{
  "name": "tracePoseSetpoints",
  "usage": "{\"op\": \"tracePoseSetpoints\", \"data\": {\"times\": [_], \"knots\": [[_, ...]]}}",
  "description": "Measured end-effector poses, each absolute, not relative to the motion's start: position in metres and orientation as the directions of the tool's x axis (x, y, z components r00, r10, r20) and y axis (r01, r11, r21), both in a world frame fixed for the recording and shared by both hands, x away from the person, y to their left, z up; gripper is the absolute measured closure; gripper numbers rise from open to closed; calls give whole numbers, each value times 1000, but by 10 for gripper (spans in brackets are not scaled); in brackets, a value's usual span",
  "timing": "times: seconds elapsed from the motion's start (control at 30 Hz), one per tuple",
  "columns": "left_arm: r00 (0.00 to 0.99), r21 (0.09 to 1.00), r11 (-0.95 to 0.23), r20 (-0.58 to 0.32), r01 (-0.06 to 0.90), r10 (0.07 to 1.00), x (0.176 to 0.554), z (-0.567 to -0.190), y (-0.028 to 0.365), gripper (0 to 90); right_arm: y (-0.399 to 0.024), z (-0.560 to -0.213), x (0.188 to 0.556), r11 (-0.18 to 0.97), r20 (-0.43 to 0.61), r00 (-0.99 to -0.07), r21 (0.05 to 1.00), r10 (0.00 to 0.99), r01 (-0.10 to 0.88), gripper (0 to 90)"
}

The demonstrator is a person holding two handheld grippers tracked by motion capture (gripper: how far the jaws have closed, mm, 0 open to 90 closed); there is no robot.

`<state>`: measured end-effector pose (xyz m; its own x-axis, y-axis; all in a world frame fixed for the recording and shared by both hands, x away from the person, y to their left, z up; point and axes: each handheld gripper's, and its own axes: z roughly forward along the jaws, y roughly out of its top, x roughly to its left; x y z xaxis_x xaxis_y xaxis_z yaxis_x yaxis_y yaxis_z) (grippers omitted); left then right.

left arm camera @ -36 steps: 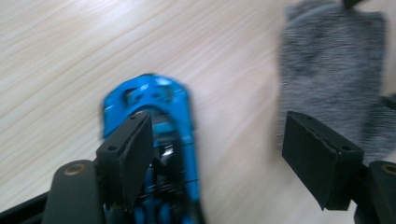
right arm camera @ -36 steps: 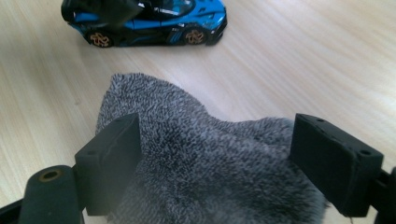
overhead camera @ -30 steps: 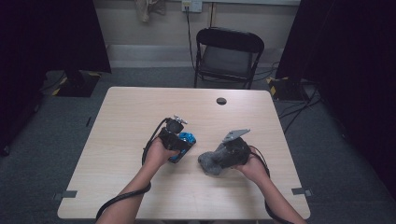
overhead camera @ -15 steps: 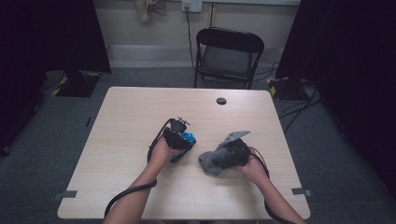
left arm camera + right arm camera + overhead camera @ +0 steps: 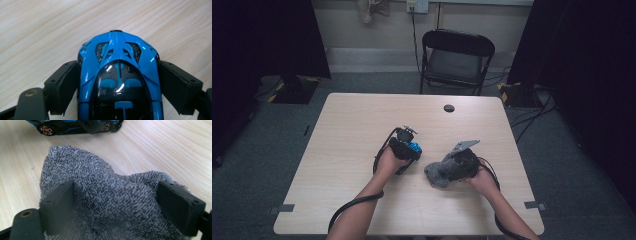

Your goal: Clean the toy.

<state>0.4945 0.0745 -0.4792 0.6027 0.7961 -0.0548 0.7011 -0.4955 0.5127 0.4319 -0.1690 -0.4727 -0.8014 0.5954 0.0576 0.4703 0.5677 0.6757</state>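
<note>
Toy car (image 5: 120,77) clamped between left gripper (image 5: 120,85) jaws.

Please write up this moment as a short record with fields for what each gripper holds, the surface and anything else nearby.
left gripper: jaws closed on the sides of the glossy blue toy sports car, which sits on the table
right gripper: jaws closed on a bunched grey terry cloth
cloth position: beside the car, on the side of the person's right hand, not touching it
surface: light wooden table
also on table: small round black grommet near the far edge
beyond table: black folding chair
</note>
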Motion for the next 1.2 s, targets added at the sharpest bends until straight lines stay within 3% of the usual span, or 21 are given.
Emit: {"op": "tracePoseSetpoints", "data": {"times": [1.2], "knots": [[539,534,-445,-24,719,842,491,-480,68,244,-170,-477,431,555,66,-794,680,604,479,156]]}}
